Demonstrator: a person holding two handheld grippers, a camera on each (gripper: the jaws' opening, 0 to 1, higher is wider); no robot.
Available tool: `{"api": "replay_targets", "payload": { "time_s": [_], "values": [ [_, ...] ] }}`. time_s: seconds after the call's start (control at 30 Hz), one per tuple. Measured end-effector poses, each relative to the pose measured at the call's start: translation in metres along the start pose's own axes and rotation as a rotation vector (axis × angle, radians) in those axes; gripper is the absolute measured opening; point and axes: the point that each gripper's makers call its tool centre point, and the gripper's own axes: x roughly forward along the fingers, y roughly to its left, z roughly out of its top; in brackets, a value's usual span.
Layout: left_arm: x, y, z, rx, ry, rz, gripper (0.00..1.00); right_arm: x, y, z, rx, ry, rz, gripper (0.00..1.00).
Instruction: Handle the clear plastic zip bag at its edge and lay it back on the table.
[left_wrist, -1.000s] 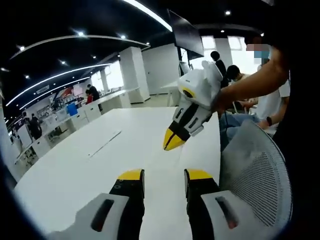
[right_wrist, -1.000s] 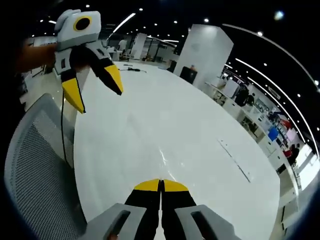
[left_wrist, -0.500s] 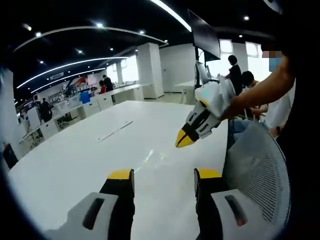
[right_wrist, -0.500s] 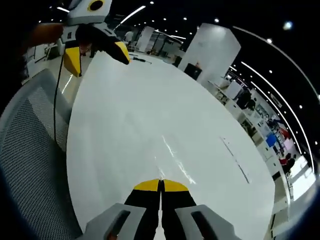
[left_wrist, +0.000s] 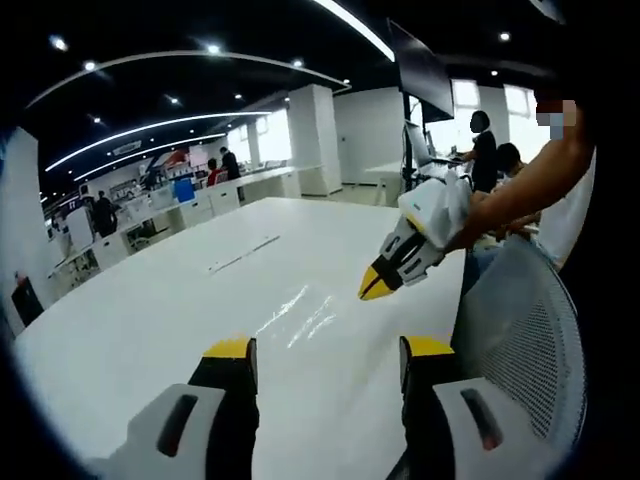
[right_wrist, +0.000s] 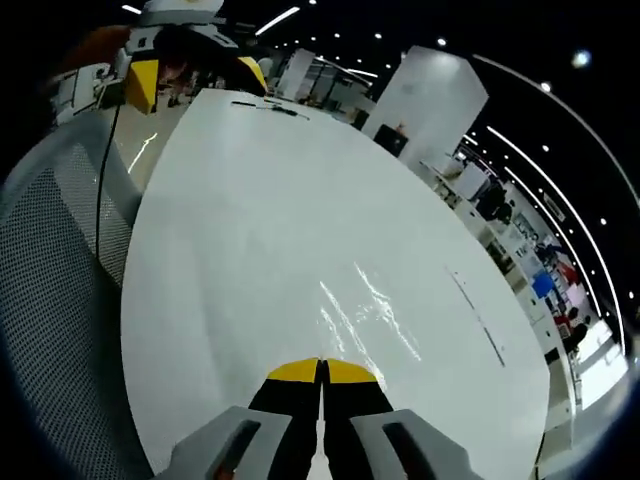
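**Clear bag lies flat on white desk as two tools hover above**

The clear plastic zip bag (right_wrist: 365, 315), seen mainly as streaks of glare, lies flat on the long white desk (right_wrist: 260, 200) at the centre of the right gripper view, just beyond the closed yellow tips of the right tool (right_wrist: 321, 372); the same glints appear at the middle of the left gripper view (left_wrist: 300, 318). The right tool (left_wrist: 377, 287), also seen at centre right of the left gripper view, has its jaws pressed together, and nothing can be made out between them. The left tool (left_wrist: 326, 350), at the bottom of its own view, stands wide open and empty; it shows again at the upper left of the right gripper view (right_wrist: 195, 75). A grey mesh chair back (left_wrist: 525, 340) fills the lower right. The film looks light, limp and slick, likely to sag and slip, so a pinch at the stiffer zip edge seems the surest hold.
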Motion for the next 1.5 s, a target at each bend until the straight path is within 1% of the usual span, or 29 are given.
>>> {"api": "replay_targets", "payload": {
  "time_s": [0.17, 0.23, 0.33, 0.53, 0.6, 0.67, 0.73, 0.77, 0.8, 0.9, 1.0, 1.03, 1.07, 1.1, 1.13, 1.17, 1.2, 1.27, 1.3, 1.33, 1.4, 1.43, 1.5],
  "values": [
    [-0.002, 0.001, -0.003, 0.002, -0.009, 0.016, 0.57, 0.007, 0.004, -0.008, -0.007, 0.011, 0.004, 0.00],
    [-0.003, 0.002, -0.004, 0.000, -0.009, 0.020, 0.57, 0.010, 0.007, -0.013, -0.003, 0.025, 0.015, 0.00],
    [-0.004, 0.001, -0.008, -0.002, -0.008, 0.024, 0.58, 0.015, 0.009, -0.016, 0.015, 0.028, 0.014, 0.00],
    [-0.007, -0.002, -0.018, 0.011, 0.007, 0.035, 0.58, 0.022, 0.014, -0.018, -0.002, 0.037, 0.013, 0.00],
    [-0.007, -0.004, -0.019, 0.015, 0.009, 0.037, 0.58, 0.023, 0.014, -0.019, -0.006, 0.040, 0.010, 0.00],
    [-0.008, -0.003, -0.024, 0.021, 0.015, 0.039, 0.58, 0.024, 0.016, -0.019, -0.005, 0.041, 0.009, 0.00],
    [-0.007, -0.005, -0.027, 0.023, 0.017, 0.042, 0.58, 0.026, 0.018, -0.021, -0.007, 0.053, 0.013, 0.00],
    [-0.008, -0.007, -0.023, 0.018, 0.013, 0.044, 0.58, 0.027, 0.019, -0.022, 0.019, 0.054, 0.019, 0.00],
    [-0.009, -0.007, -0.024, 0.014, 0.010, 0.046, 0.58, 0.028, 0.020, -0.022, 0.040, 0.051, 0.023, 0.01],
    [-0.009, -0.010, -0.030, 0.000, 0.010, 0.046, 0.59, 0.028, 0.022, -0.022, 0.053, 0.052, 0.030, 0.02],
    [-0.009, -0.013, -0.037, 0.004, 0.025, 0.047, 0.58, 0.027, 0.024, -0.021, 0.090, 0.044, 0.040, 0.03],
    [-0.009, -0.013, -0.041, 0.004, 0.031, 0.048, 0.58, 0.026, 0.027, -0.020, 0.137, 0.034, 0.056, 0.03],
    [-0.009, -0.013, -0.042, 0.003, 0.033, 0.049, 0.58, 0.026, 0.029, -0.019, 0.163, 0.028, 0.066, 0.05],
    [-0.009, -0.013, -0.045, 0.002, 0.036, 0.051, 0.57, 0.027, 0.035, -0.017, 0.241, 0.018, 0.105, 0.06],
    [-0.009, -0.013, -0.046, 0.002, 0.038, 0.052, 0.57, 0.027, 0.034, -0.018, 0.258, 0.017, 0.101, 0.07],
    [-0.009, -0.014, -0.047, 0.003, 0.039, 0.052, 0.57, 0.027, 0.029, -0.019, 0.224, 0.018, 0.082, 0.07],
    [-0.009, -0.014, -0.048, 0.006, 0.042, 0.055, 0.57, 0.025, 0.028, -0.018, 0.222, 0.015, 0.072, 0.07],
    [-0.009, -0.015, -0.052, 0.023, 0.053, 0.059, 0.56, 0.021, 0.028, -0.013, 0.242, -0.006, 0.077, 0.11],
    [-0.009, -0.015, -0.054, 0.027, 0.056, 0.062, 0.56, 0.018, 0.027, -0.012, 0.249, -0.014, 0.068, 0.13],
    [-0.009, -0.014, -0.055, 0.026, 0.057, 0.064, 0.56, 0.021, 0.027, -0.013, 0.255, -0.023, 0.064, 0.15],
    [-0.009, -0.014, -0.060, 0.018, 0.055, 0.074, 0.57, 0.012, 0.022, -0.011, 0.315, -0.057, 0.043, 0.21],
    [-0.009, -0.014, -0.060, 0.017, 0.056, 0.074, 0.57, 0.008, 0.021, -0.012, 0.316, -0.058, 0.041, 0.25],
    [-0.009, -0.014, -0.064, 0.024, 0.064, 0.078, 0.58, -0.001, 0.018, -0.014, 0.351, -0.069, 0.023, 0.30]
  ]
}}
